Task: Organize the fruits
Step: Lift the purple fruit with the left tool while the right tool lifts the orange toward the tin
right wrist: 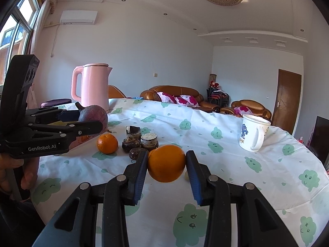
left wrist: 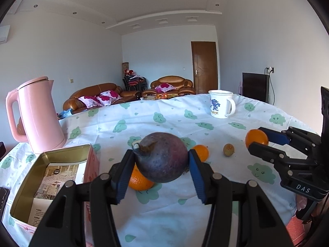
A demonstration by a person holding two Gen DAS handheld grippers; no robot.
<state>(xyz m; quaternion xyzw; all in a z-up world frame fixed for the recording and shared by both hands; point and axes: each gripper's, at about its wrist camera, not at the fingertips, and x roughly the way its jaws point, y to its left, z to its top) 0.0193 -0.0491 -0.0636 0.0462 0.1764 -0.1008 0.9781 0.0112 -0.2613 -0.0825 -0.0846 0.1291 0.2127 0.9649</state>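
My left gripper [left wrist: 161, 163] is shut on a dark purple round fruit [left wrist: 162, 158], held just above the tablecloth. Under it lies an orange [left wrist: 139, 182]; a second orange [left wrist: 202, 152] and a small brownish fruit [left wrist: 228, 149] lie to its right. My right gripper [right wrist: 167, 164] is shut on another orange [right wrist: 166, 163], lifted off the cloth. Each gripper shows in the other's view: the right gripper [left wrist: 258, 139] at the right edge, the left gripper [right wrist: 90, 121] with the purple fruit [right wrist: 94, 112] at the left. An open gold-lined tin [left wrist: 22, 195] sits front left.
A pink kettle [left wrist: 39, 115] stands behind the tin. A white mug [right wrist: 254, 134] stands at the far right. Ahead of the right gripper lie an orange [right wrist: 107, 143], several dark fruits [right wrist: 131, 144] and a small round jar [right wrist: 149, 141]. A person's hand [right wrist: 12, 173] grips the left handle.
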